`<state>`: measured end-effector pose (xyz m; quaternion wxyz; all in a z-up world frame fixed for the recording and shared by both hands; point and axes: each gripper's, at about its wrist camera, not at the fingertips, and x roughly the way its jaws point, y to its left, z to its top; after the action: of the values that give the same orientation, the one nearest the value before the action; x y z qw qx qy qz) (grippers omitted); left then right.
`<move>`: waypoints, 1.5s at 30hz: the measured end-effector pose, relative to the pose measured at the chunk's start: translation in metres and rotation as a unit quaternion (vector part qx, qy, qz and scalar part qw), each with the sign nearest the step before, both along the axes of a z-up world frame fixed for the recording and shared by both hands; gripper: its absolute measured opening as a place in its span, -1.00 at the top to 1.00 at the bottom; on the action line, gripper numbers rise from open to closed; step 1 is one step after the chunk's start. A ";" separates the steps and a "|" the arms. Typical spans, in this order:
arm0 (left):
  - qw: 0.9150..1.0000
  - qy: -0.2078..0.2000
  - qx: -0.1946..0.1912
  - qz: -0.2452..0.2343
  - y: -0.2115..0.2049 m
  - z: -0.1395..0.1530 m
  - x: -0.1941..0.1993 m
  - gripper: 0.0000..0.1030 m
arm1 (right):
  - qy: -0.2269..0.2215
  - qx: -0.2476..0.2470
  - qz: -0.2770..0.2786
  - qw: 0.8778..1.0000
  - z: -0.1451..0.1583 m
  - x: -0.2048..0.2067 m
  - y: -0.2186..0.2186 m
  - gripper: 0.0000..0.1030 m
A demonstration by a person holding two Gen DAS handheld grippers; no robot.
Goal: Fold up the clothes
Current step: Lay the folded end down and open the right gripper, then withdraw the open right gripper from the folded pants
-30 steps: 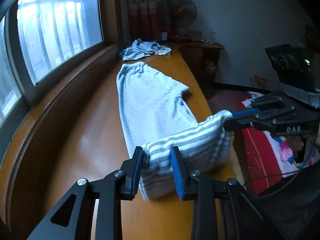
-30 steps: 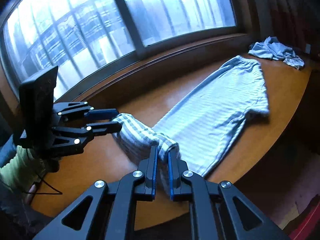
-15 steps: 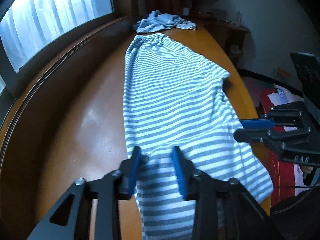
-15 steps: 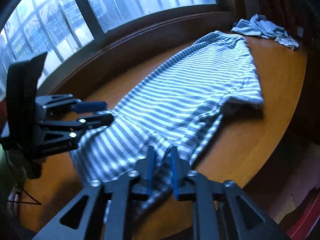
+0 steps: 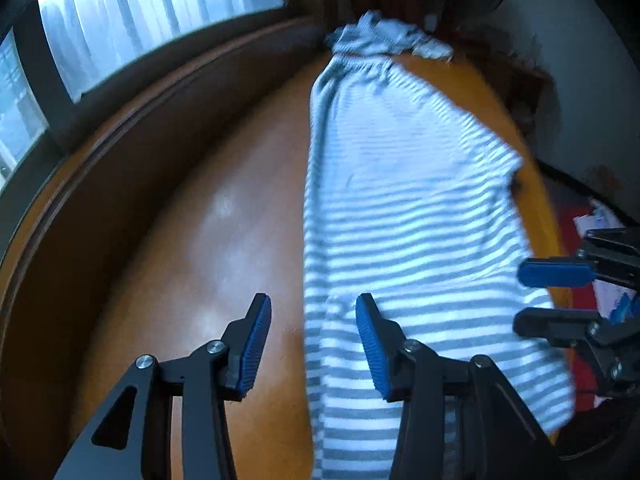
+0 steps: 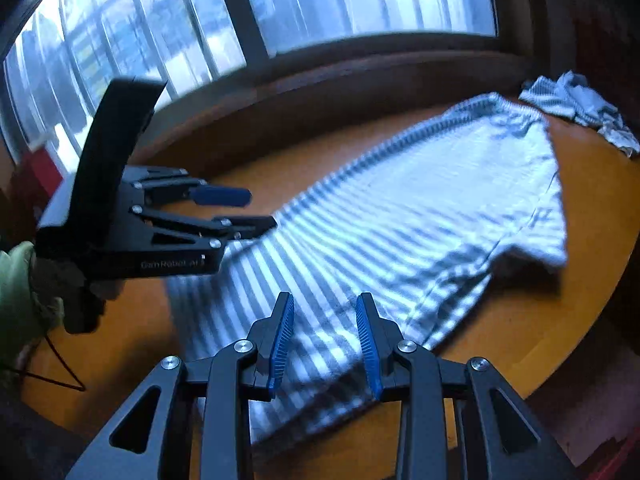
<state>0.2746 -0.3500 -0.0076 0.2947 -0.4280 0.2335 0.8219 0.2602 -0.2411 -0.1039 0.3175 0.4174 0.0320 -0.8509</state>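
A grey-and-white striped shirt [image 5: 404,216] lies flat and stretched out lengthwise on the orange wooden table [image 5: 208,240]; it also shows in the right wrist view [image 6: 400,220]. My left gripper [image 5: 312,340] is open and empty just above the shirt's near left edge. My right gripper [image 6: 324,336] is open and empty above the shirt's near right corner. Each gripper shows in the other's view: the right one [image 5: 560,292] and the left one [image 6: 236,208], both with jaws apart.
A crumpled pile of striped clothes [image 5: 384,36] lies at the table's far end, also in the right wrist view [image 6: 580,112]. A large window [image 6: 280,20] and dark wooden sill run along the table's left side. The table's right edge drops to the floor.
Both grippers held the shirt's near edge lifted, carried it down flat onto the table, then opened and let go. The shirt now lies spread out.
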 end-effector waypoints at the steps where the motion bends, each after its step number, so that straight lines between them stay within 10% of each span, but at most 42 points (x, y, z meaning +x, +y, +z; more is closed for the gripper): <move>1: 1.000 0.003 0.000 0.007 -0.001 -0.001 -0.001 -0.01 | 0.004 0.004 0.004 1.000 -0.003 0.001 0.000 0.37; 25: 0.998 -0.027 0.042 -0.029 -0.063 0.019 0.021 -0.27 | 0.017 0.018 -0.125 0.992 0.024 0.035 0.009 0.26; 45: 0.989 0.018 0.052 -0.139 -0.081 0.001 0.081 -0.35 | 0.025 0.116 -0.054 0.991 0.003 0.099 -0.038 0.23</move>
<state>0.3553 -0.4310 -0.0070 0.4238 -0.3602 0.2535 0.7914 0.3592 -0.2796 -0.1010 0.2195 0.4307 0.1154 -0.8678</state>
